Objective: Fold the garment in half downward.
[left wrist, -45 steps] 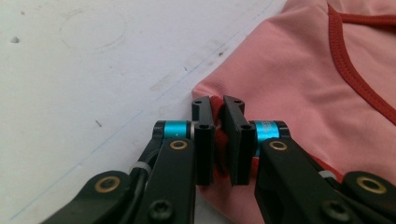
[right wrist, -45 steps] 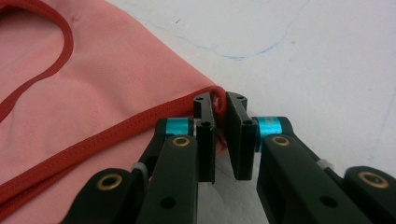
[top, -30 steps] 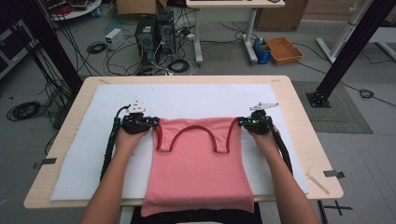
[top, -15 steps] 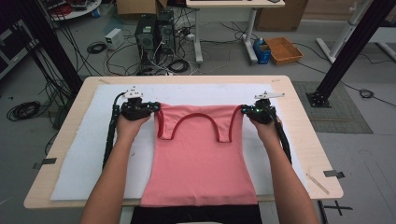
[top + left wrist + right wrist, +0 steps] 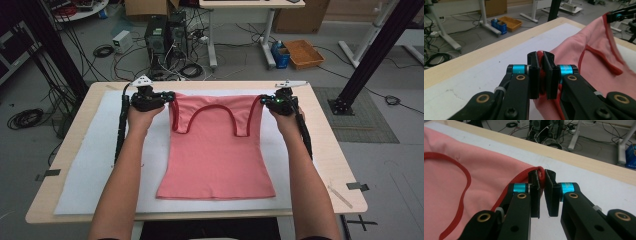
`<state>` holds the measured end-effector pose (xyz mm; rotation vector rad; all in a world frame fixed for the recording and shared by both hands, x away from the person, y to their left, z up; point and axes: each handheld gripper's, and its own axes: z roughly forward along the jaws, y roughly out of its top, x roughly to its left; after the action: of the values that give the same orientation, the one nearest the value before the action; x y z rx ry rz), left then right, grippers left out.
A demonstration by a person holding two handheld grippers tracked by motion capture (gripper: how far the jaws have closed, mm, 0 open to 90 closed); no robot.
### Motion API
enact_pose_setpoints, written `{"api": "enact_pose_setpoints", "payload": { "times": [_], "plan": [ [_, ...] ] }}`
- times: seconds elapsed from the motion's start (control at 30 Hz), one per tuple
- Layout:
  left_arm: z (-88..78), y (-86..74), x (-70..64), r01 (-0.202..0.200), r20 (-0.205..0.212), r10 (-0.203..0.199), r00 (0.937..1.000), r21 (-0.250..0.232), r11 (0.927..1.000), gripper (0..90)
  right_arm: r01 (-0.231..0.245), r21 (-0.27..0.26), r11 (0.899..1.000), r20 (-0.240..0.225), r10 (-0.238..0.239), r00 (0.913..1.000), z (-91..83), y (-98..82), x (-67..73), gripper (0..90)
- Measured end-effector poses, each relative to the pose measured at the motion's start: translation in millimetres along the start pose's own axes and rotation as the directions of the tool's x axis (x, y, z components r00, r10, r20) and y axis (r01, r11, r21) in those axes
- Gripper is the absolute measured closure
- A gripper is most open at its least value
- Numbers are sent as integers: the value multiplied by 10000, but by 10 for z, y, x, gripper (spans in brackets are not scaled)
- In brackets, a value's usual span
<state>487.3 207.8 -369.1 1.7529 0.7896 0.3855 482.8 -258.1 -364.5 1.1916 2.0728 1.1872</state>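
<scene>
Slippage was your main risk: your left gripper (image 5: 540, 75) and right gripper (image 5: 543, 195) were each clamped on a shoulder strap of the pink tank top (image 5: 216, 150), top raised, hem on the white mat (image 5: 95, 170); thin trim could have pulled free.

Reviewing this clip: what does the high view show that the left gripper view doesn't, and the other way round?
High view alone: both forearms, the top's bottom hem lying on the white mat, and the right tongs from above.

Left gripper view alone: the left tongs from close up, jaws shut on a bunched red-trimmed strap.

Shared: the pink top, held up at its strap end, the mat, the wooden table, and the orange tray on the floor.
</scene>
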Motion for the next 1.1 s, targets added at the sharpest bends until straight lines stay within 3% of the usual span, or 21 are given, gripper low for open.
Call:
{"api": "enact_pose_setpoints", "payload": {
  "times": [0.17,0.43,0.47,0.83,1.1],
  "plan": [
    [-81,-137,-63,48,228,-45,9997,-133,9999,837,289,-230,9993,-242,-295,9993,-78,-78,1,839],
    [-232,-289,-251,-350,451,363,9983,-286,9990,835,815,-268,9963,-805,-834,9933,-206,-149,114,838],
    [-274,-326,-295,-479,467,497,9977,-375,9981,835,1008,-626,9929,-854,-1060,9907,-252,-174,169,838],
    [-444,-557,-515,-670,872,726,9935,-655,9956,834,1154,-797,9901,-1358,-1255,9827,-447,-468,250,838],
    [-627,-742,-697,-925,1231,999,9873,-643,9936,833,1352,-1056,9852,-1831,-1529,9711,-673,-704,334,838]
  ]
}}
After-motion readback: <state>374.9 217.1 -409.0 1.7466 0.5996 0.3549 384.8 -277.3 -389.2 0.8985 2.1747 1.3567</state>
